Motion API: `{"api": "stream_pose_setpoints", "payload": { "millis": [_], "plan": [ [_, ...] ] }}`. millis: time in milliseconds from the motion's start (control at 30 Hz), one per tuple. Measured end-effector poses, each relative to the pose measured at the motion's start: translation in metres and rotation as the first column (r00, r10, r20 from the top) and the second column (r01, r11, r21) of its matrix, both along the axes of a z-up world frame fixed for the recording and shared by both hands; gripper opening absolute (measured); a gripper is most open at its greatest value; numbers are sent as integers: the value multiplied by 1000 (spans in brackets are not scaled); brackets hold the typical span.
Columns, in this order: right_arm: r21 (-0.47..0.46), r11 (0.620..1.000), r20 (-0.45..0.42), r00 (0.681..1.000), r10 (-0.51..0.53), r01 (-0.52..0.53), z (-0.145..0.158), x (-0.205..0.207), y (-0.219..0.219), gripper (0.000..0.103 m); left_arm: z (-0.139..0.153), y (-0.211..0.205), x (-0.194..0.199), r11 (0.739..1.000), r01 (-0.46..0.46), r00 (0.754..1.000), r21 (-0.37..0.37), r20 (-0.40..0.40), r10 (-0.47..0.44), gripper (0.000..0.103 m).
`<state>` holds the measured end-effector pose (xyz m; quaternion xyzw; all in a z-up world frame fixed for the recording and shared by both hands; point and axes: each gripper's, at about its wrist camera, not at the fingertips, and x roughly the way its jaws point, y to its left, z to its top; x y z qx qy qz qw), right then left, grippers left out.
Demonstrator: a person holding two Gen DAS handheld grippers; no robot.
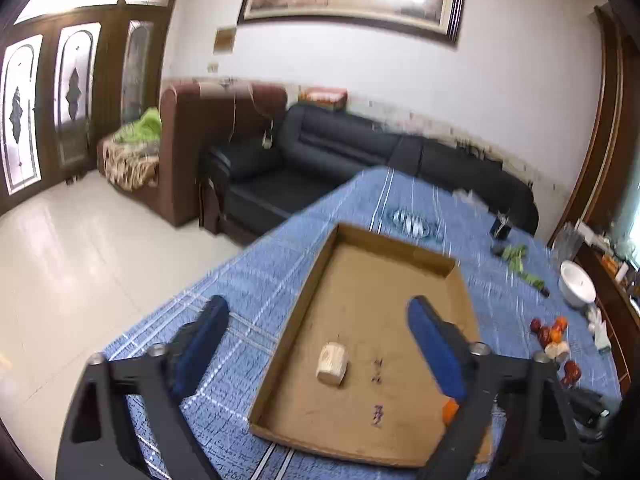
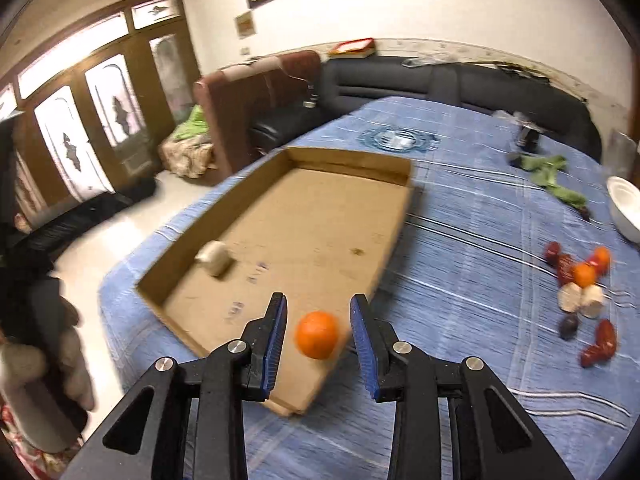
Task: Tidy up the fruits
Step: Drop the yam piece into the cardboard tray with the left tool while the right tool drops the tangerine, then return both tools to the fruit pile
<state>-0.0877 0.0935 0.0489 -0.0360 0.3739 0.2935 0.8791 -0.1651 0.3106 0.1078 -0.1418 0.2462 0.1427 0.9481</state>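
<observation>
Progress is small: cardboard tray holds one pale piece and one orange, which lies between the released right gripper fingers, untouched. Left gripper hovers spread, empty. Remaining fruits wait on tablecloth.

The cardboard tray lay on the bench, ahead of both claws. In it, a block sat ahead and left of the right claw; a round fruit sat between that claw's parted fingers, touching neither, at the tray's near right corner. From the left claw, the block lay between its fingers. A fruit cluster lay on the bench, well right of the tray. A bowl stood behind the cluster, at the bench's right edge.
</observation>
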Motion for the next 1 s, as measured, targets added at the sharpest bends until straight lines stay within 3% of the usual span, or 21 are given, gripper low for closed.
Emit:
{"api": "stream_pose_setpoints", "payload": {
  "millis": [167, 300, 533, 700, 833, 900, 1000],
  "plan": [
    [-25, 1000, -66, 998, 14, -16, -19, 2, 6, 35, 8, -4, -4, 999, 34, 999, -20, 27, -33, 92],
    [-50, 998, -66, 998, 23, -26, -25, -1, 12, 35, 11, -6, -8, 1000, 26, 999, 4, 42, -27, 92],
    [-19, 996, -114, 990, 89, -91, -30, -8, 17, 35, 14, -14, -5, 998, 67, 996, 7, 57, -68, 92],
    [11, 995, -94, 991, 99, -98, -27, -11, 12, 35, 21, -19, -2, 997, 68, 996, 29, 48, -69, 92],
    [48, 999, -24, 1000, 15, -14, -4, -4, -23, 35, 54, -15, -11, 997, -8, 993, 70, 116, 0, 93],
    [68, 997, 25, 999, -40, 38, 13, -2, -50, 45, 71, -18, -14, 996, -15, 990, 85, 143, 2, 103],
    [96, 986, 104, 984, -148, 138, 41, 2, -100, 66, 88, -29, -9, 997, 52, 986, 64, 157, -62, 103]
  ]
}}
